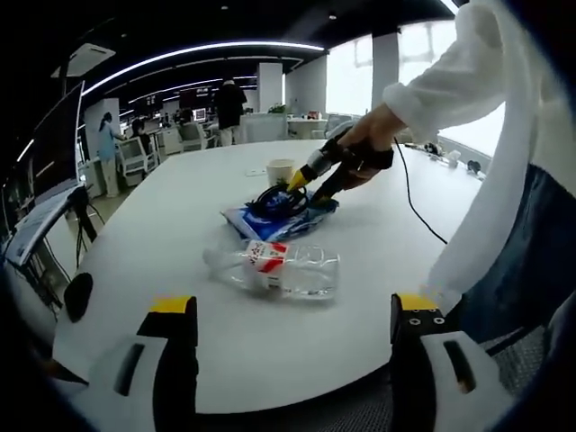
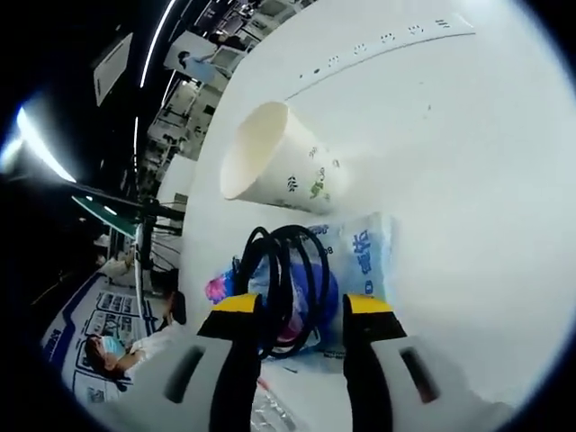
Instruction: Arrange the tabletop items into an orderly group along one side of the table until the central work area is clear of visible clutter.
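In the left gripper view the left tool (image 1: pixel 292 328) sits low at the near edge of the white table (image 1: pixel 180 270), its yellow-tipped jaws wide apart with nothing between them. Just beyond it a clear plastic bottle (image 1: pixel 274 267) with a red and white label lies on its side. Farther on is a blue and white packet (image 1: pixel 274 222) with a coil of black cable (image 1: pixel 274 200) lying on it, and the right tool (image 1: pixel 310 187), held by a person's hand (image 1: pixel 364 144) in a white sleeve, reaches down to that pile. Behind the pile a paper cup (image 1: pixel 280 171) stands upright on the table. In the right gripper view the right tool (image 2: pixel 301 306) has its jaws on either side of the black cable (image 2: pixel 288 270), close to it; whether they clamp it I cannot tell. The packet (image 2: pixel 360 256) lies under the coil, and the paper cup (image 2: pixel 279 162) is just past it.
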Available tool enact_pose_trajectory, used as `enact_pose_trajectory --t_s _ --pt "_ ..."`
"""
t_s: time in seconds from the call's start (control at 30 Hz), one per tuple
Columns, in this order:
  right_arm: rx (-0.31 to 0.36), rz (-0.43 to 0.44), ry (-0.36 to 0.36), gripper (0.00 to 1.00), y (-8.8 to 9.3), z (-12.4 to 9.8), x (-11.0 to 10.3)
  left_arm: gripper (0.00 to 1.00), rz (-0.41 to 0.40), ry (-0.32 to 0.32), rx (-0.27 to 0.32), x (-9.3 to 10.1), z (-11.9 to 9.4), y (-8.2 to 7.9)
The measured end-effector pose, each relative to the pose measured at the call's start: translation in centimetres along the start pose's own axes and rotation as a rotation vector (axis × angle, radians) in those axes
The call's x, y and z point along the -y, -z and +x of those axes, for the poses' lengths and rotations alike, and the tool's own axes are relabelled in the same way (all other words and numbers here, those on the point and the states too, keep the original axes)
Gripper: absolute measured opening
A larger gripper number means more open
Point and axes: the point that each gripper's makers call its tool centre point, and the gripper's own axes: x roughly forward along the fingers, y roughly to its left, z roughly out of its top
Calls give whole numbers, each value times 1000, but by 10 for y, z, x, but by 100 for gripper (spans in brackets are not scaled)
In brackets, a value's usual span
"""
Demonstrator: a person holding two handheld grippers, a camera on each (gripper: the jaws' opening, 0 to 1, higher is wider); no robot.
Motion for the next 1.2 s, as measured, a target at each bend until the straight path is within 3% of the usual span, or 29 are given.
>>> enact_pose_trajectory --t_s 0.17,0.37,0.53,0.73,0.8,1.0,1.2 --pt "19 57 3 28 -2 2 2 90 15 5 -14 2 1 3" --pt "51 117 30 11 -8 0 14 89 22 1 -22 1 1 5" --pt "50 165 -7 4 -6 -3 13 88 38 2 -38 2 2 8" --pt "45 251 -85 3 -3 -4 9 86 49 -1 -53 2 2 11" --pt "55 277 -135 2 -5 -4 4 85 52 -3 -56 2 2 12" --pt "103 295 -183 1 -7 -12 0 85 63 1 -57 3 2 12" --pt "152 364 -285 0 -10 -25 -12 84 68 -3 -73 3 3 16"
